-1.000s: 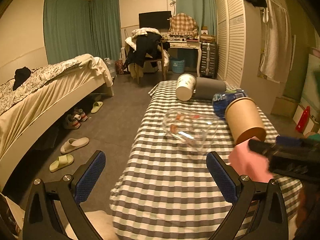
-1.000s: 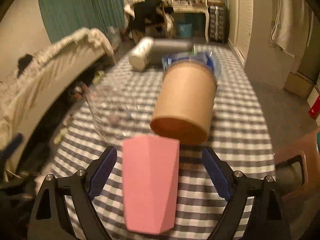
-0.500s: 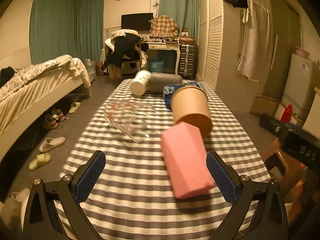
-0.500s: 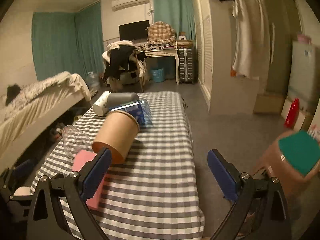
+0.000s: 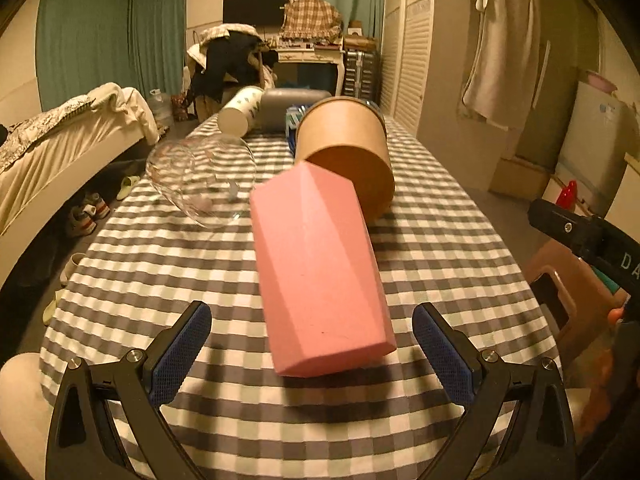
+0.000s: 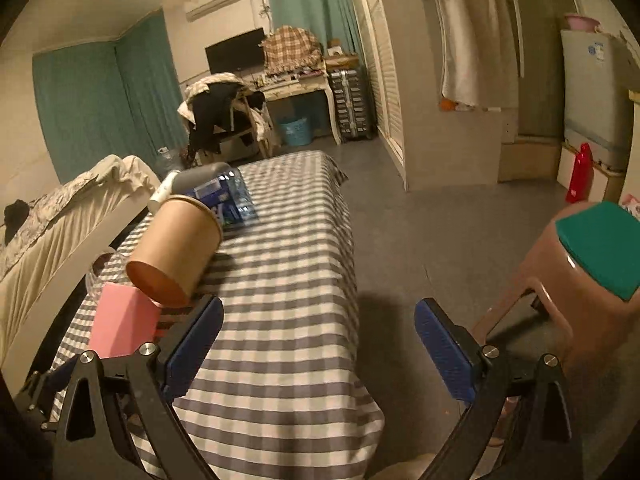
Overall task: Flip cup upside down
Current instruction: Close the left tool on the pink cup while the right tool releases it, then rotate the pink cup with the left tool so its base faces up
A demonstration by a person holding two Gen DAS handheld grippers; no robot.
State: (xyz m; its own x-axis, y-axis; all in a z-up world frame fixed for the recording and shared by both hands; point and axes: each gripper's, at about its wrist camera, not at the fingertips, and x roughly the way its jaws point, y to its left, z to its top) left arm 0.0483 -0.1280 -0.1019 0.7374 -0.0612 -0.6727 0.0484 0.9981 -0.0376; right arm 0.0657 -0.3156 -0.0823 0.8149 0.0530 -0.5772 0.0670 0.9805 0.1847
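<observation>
Left wrist view shows the pink faceted cup (image 5: 320,268) lying on its side on the checked tabletop (image 5: 440,248), its wider end toward me, between my left gripper (image 5: 312,344) jaws, which are spread wide and touch nothing. Its far end touches a brown paper cup (image 5: 348,156), also on its side. Just left lies a clear glass (image 5: 200,176). Behind them lie a white paper cup (image 5: 240,114), a grey cylinder (image 5: 290,110) and a blue packet (image 5: 292,128). My right gripper (image 6: 320,340) hangs over the tabletop's right edge, jaws released and holding nothing, beside a brown stool (image 6: 568,300).
</observation>
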